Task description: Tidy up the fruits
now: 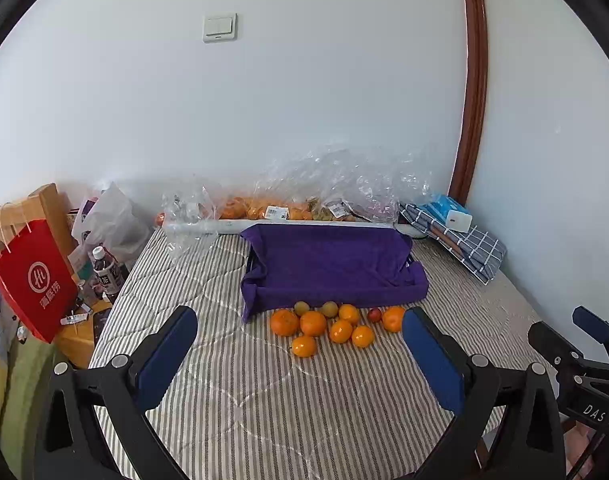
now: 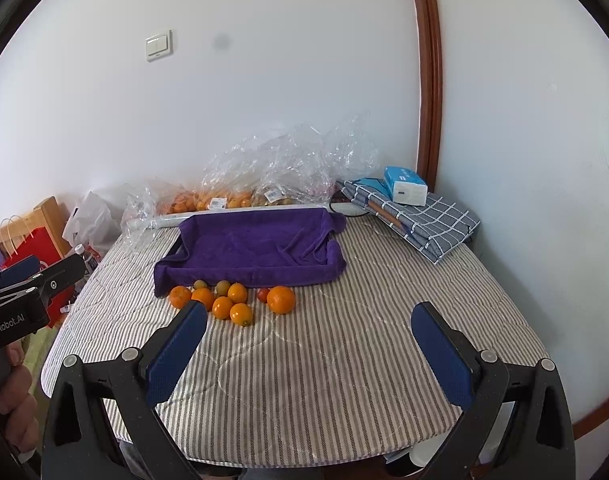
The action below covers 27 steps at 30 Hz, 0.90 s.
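Fruits point(image 1: 328, 322) lie loose in a cluster on the striped quilted tabletop point(image 1: 264, 400), just in front of the purple towel-lined tray point(image 1: 328, 268), which holds none yet, so your sorting looks wholly ahead of you. You have seven round orange citrus point(image 1: 313, 323), two small greenish-brown fruits point(image 1: 329, 309) and one small red fruit point(image 1: 374, 314). Your left hand-held gripper point(image 1: 300, 360) and right hand-held gripper point(image 2: 309, 356) both hover short of the cluster, fingers spread wide and holding nothing.
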Tool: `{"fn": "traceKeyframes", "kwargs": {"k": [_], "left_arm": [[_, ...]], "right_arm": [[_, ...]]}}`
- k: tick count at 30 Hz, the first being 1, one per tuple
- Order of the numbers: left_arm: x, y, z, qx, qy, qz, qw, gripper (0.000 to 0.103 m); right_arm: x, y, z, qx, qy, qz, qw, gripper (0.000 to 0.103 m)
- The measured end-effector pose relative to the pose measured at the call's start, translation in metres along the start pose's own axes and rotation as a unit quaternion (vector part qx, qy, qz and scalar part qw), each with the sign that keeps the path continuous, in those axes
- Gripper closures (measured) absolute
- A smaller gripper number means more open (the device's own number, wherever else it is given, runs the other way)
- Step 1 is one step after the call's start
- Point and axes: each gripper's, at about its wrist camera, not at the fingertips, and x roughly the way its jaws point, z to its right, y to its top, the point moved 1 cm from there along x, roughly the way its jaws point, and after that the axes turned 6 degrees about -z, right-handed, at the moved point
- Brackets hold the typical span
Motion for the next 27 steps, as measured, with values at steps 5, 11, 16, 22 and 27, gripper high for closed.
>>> {"fn": "traceKeyframes", "kwargs": {"k": [5,11,16,22,27], "left_arm": [[0.0008,0.0004,-0.0004,-0.003,-0.002,0.0,1.0,0.0],[-0.0014,-0.0001,-0.0025,-0.004,-0.004,0.003,1.0,0.0],[-0.001,0.0008,-0.0039,-0.006,-0.002,0.002,1.0,0.0],[0.0,0.0026,-0.0062,-0.009,-0.002,0.003,1.0,0.0],[0.0006,0.0023,-0.0068,-0.013,-0.003,0.001,0.9999,0.0]], "right_arm": [[-0.0004,0.001,0.0,-0.004,-0.003,0.004,1.0,0.002],[-0.0013,0.0019,0.0,-0.001,0.004,0.003,1.0,0.002],[-0.0007,0.0038,-0.0017,-0.002,0.002,0.008,1.0,0.002],[0.0002,0.004,-0.0027,0.001,0.006,0.005,1.0,0.002],[0.0007,0.0049,-0.0048,0.0,0.006,0.006,1.0,0.002]]}}
